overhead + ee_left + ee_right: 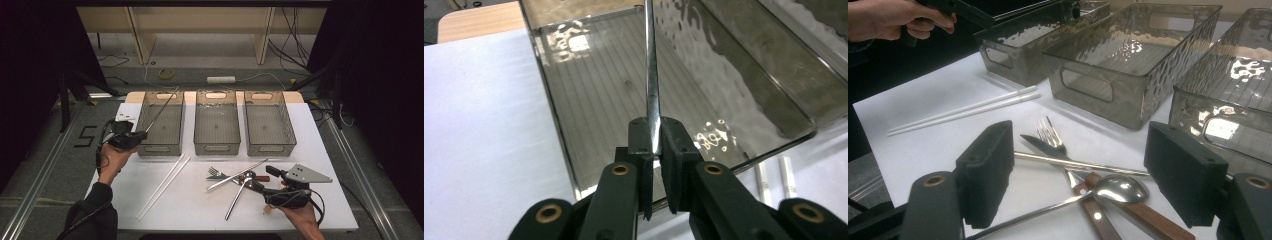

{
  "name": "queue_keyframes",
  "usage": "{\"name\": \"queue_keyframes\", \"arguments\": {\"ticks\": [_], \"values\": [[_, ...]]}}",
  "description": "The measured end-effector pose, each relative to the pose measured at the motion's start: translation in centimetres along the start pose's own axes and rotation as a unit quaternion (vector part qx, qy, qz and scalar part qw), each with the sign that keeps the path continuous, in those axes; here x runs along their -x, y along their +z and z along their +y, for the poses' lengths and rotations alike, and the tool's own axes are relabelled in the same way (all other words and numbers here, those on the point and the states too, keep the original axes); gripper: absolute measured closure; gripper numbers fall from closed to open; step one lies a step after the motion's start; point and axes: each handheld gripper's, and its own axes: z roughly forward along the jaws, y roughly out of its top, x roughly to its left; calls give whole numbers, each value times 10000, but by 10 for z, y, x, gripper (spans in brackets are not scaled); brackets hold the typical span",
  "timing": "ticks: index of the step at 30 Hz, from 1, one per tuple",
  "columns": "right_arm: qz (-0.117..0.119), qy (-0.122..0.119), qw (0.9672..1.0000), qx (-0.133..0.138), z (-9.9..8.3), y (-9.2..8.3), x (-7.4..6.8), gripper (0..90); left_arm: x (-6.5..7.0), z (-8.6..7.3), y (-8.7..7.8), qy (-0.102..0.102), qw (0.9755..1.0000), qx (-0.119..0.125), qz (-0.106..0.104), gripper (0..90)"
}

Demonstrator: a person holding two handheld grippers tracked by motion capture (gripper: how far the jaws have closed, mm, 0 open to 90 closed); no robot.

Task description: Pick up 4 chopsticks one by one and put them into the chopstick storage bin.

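Note:
My left gripper (143,134) (657,135) is shut on one end of a thin metal chopstick (161,111) (651,65). The stick slants up and away over the left smoky plastic bin (159,149) (555,112). My right gripper (262,179) (1085,167) stands open just above a pile of cutlery at the front right. In that pile lie a fork (215,171) (1048,132), a spoon (239,192) (1120,189), a second metal chopstick (237,175) (1073,162) and wooden-handled pieces (1143,215). Nothing sits between its pads.
A middle bin (216,147) (1128,65) and a right bin (270,147) (1228,75) stand in a row with the left one on the white table top (190,210). A pair of white chopsticks (165,185) (963,110) (774,175) lies in front of the left bin.

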Motion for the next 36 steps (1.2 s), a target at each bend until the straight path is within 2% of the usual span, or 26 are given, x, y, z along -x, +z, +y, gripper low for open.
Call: {"name": "queue_keyframes", "arguments": {"ticks": [1, 9, 13, 14, 16, 18, 19, 20, 21, 24, 28, 31, 36], "values": [[3, 1, 10000, 1, 0, 0, 0, 291, -2, 0, 1, -63, 10000, -10, 23, 837], [-5, -1, 10000, -14, 0, 1, 0, 291, -7, -1, 8, -162, 9997, -179, 106, 836], [-3, 8, 10000, -37, 0, 1, 0, 291, -9, -2, 13, -282, 9994, -178, 129, 816], [-2, 7, 10000, -37, 0, 1, 0, 291, -10, -2, 14, -352, 9992, -114, 122, 735], [1, 5, 10000, -31, 0, 0, 0, 291, -10, -2, 14, -370, 9992, -123, 99, 589], [-2, -2, 10000, -24, 0, 0, 0, 291, -9, 0, 12, -399, 9991, -76, 76, 510], [-2, -2, 10000, -24, 0, 0, 0, 291, -8, 0, 10, -393, 9992, -54, 55, 510], [-2, 1, 10000, -22, 0, 0, 0, 292, -7, 1, 9, -419, 9991, -35, 14, 449], [-2, 1, 10000, -22, 0, 0, 0, 292, -6, 2, 7, -450, 9990, 2, -48, 449], [14, -9, 10000, -11, 0, -1, -1, 291, 0, 3, 2, -407, 9989, 63, -232, 376], [8, -15, 10000, -1, 0, -1, 0, 291, 14, 4, -5, -290, 9985, 143, -446, 339], [4, -8, 10000, 21, 0, -2, 0, 291, 26, 4, -12, -167, 9977, 204, -630, 294], [9, -9, 10000, 23, 0, -2, 0, 291, 44, 3, -20, -6, 9958, 281, -874, 266]]}}
